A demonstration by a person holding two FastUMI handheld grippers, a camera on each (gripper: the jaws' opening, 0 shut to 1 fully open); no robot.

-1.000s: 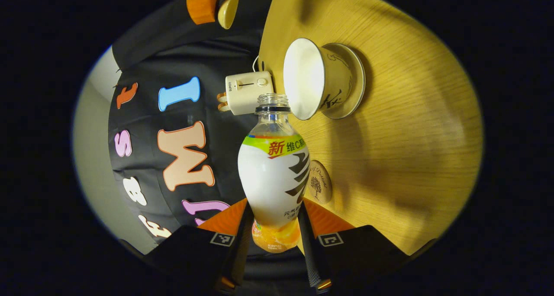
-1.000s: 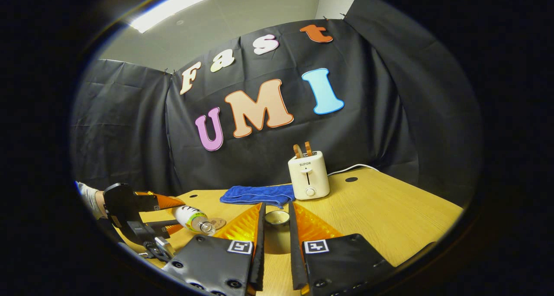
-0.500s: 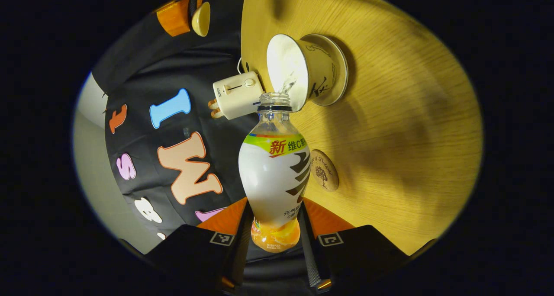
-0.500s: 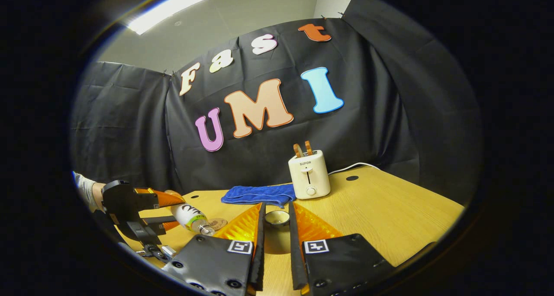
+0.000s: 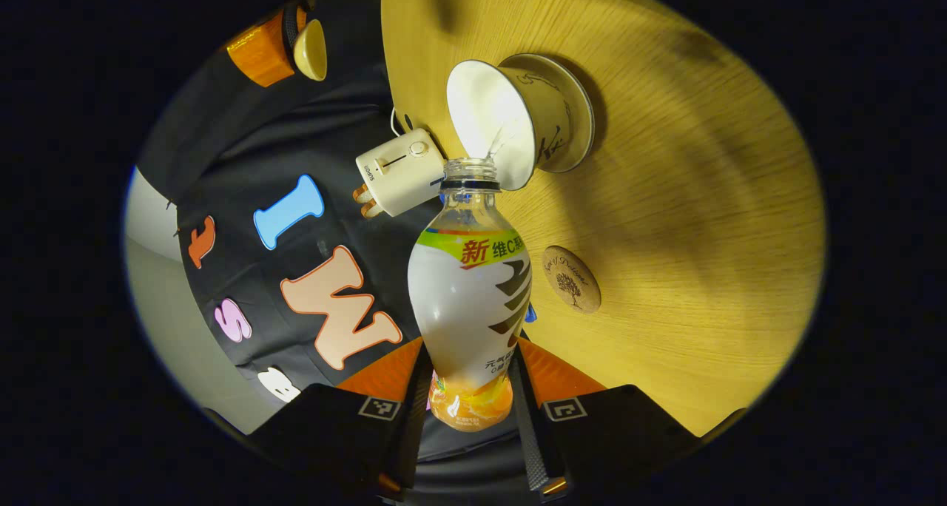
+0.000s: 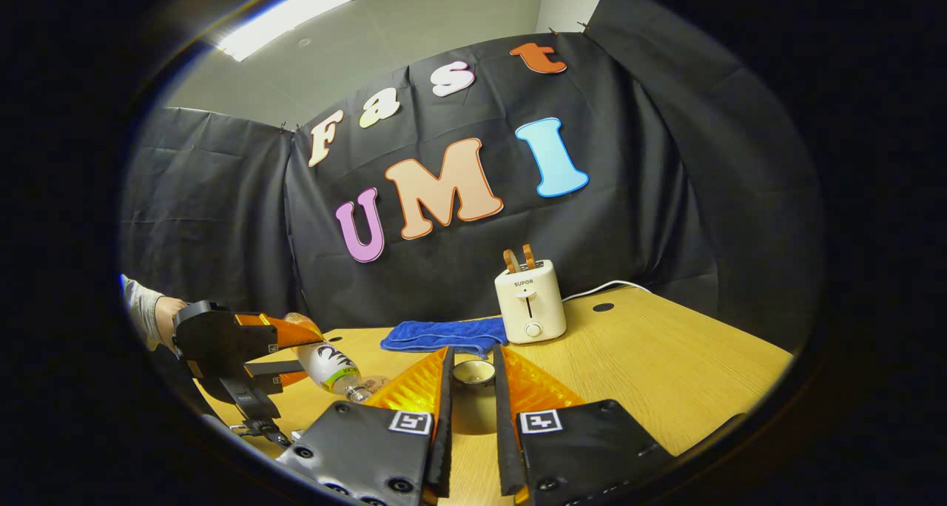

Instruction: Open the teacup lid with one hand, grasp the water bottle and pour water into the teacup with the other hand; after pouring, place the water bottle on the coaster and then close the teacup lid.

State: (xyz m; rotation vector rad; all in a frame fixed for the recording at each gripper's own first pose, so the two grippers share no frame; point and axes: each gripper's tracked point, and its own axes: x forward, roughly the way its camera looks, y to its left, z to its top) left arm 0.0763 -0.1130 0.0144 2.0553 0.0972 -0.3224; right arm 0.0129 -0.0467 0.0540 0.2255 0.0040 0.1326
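The left gripper pinches the water bottle near its base, both fingers pressed on its sides. The bottle is tipped, neck forward, and its open mouth sits just at the rim of the teacup; a thin thread of water appears to run from the mouth into the cup. The teacup stands on its saucer on the table, open, with no lid on it. The coaster lies bare on the table, near the cup and apart from it.

The right gripper holds the teacup lid between its fingers, raised above the table; the fingers are drawn close around it, though whether both actually press on it I cannot tell. In the right gripper view the left gripper and tilted bottle appear low at the left, over the table's near left edge. A toaster and a blue cloth sit toward the table's far edge.

As I judge it, the lid is off and the pouring is under way. Left to do: right the bottle, stand it on the coaster, then bring the lid back down onto the cup.
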